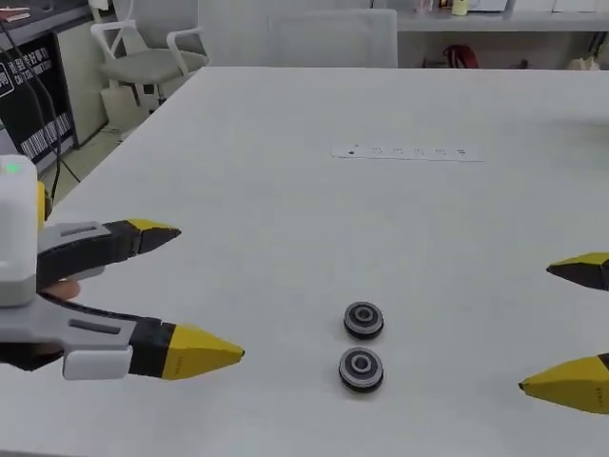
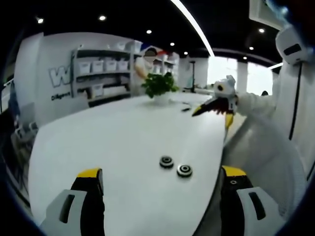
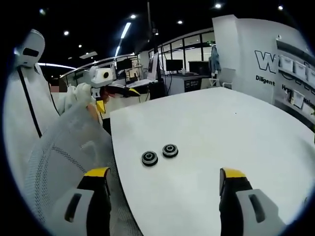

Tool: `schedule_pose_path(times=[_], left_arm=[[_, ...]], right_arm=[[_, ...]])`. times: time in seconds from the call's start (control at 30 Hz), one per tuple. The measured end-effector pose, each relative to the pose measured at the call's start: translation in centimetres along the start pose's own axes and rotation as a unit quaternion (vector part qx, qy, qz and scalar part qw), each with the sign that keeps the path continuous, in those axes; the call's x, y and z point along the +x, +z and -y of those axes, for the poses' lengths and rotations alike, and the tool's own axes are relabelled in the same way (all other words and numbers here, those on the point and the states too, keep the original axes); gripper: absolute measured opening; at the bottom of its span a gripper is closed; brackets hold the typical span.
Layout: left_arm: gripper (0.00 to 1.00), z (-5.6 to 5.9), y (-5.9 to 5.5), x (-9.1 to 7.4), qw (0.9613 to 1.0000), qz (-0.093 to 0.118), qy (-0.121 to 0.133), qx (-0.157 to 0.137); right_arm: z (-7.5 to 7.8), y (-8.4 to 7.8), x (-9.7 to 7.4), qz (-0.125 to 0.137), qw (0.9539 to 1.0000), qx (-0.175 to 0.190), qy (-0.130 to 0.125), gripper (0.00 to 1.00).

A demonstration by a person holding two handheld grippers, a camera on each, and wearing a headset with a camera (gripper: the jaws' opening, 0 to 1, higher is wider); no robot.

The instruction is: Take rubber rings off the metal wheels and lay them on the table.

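Wheels (image 1: 363,322) lie between left tool (image 1: 210,292) and right tool (image 1: 536,327), untouched.

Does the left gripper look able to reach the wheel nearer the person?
Probably yes: the left gripper is open and empty, and bare table lies between it and that wheel. The second wheel sits just beyond it.
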State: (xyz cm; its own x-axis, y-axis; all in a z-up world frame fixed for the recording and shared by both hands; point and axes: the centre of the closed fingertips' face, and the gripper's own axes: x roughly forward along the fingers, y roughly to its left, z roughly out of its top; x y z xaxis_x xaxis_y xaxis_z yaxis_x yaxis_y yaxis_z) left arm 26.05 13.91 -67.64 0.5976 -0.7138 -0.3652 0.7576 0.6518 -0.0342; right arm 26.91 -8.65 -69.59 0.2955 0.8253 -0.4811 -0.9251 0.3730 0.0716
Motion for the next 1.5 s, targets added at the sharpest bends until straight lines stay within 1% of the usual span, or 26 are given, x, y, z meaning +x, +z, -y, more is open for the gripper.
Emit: schedule_pose_path(times=[0.1,0.23,0.5,0.63,0.73,0.87,0.93,1.07,1.13,1.17,1.2,1.27,1.3,1.37,1.4,1.47,1.5], left_arm=[[1.00,-0.1,0.6,0.4,1.0000,0.002,-0.004,0.006],[1.00,-0.1,0.9,0.9,0.9999,-0.001,-0.010,0.012],[1.00,0.0,2.2,2.3,0.9994,0.006,-0.025,0.023],[1.00,0.0,2.6,3.0,0.9988,-0.001,-0.036,0.034],[1.00,-0.2,3.1,3.3,0.9984,-0.001,-0.042,0.039],[1.00,-0.1,4.0,4.0,0.9979,0.000,-0.047,0.045],[1.00,-0.3,4.5,4.6,0.9976,0.000,-0.050,0.047],[1.00,-0.1,5.4,5.7,0.9969,0.003,-0.058,0.053],[1.00,0.0,5.7,6.2,0.9965,0.004,-0.063,0.054],[1.00,0.8,6.0,6.6,0.9961,0.005,-0.066,0.058],[1.00,1.0,6.1,6.9,0.9959,0.007,-0.068,0.059],[0.99,1.0,6.3,7.3,0.9956,0.013,-0.073,0.058],[0.99,1.8,6.5,7.6,0.9955,0.016,-0.074,0.057],[0.98,2.1,6.4,7.9,0.9953,0.020,-0.075,0.058],[0.98,2.4,6.3,8.1,0.9950,0.024,-0.076,0.060],[0.97,2.7,5.9,8.3,0.9947,0.026,-0.082,0.056],[0.97,2.5,5.6,8.3,0.9946,0.027,-0.083,0.055]], right_arm=[[0.3,0.6,0.1,0.000,1.0000,-0.009,0.001,0.88],[0.6,1.5,0.2,0.010,0.9999,-0.012,0.002,0.87],[0.9,2.9,0.9,0.016,0.9994,-0.029,0.008,0.85],[1.2,3.8,1.0,0.018,0.9990,-0.040,0.010,0.84],[1.7,4.8,1.0,0.028,0.9986,-0.044,0.007,0.84],[2.0,5.8,1.2,0.036,0.9981,-0.049,0.010,0.83],[2.3,6.3,1.5,0.040,0.9979,-0.049,0.012,0.83],[2.6,7.3,2.1,0.044,0.9976,-0.051,0.018,0.82],[2.6,7.8,2.5,0.047,0.9973,-0.053,0.022,0.82],[2.6,8.1,2.8,0.047,0.9971,-0.055,0.025,0.82],[2.7,8.3,3.1,0.047,0.9970,-0.055,0.026,0.82],[2.8,8.7,3.6,0.051,0.9970,-0.053,0.025,0.81],[2.8,8.9,3.9,0.054,0.9969,-0.051,0.026,0.81],[2.9,9.1,4.2,0.059,0.9965,-0.054,0.025,0.78],[2.7,9.1,4.5,0.060,0.9962,-0.057,0.026,0.77],[2.5,8.8,5.2,0.059,0.9963,-0.054,0.031,0.75],[2.3,8.5,5.6,0.057,0.9963,-0.052,0.036,0.75]])
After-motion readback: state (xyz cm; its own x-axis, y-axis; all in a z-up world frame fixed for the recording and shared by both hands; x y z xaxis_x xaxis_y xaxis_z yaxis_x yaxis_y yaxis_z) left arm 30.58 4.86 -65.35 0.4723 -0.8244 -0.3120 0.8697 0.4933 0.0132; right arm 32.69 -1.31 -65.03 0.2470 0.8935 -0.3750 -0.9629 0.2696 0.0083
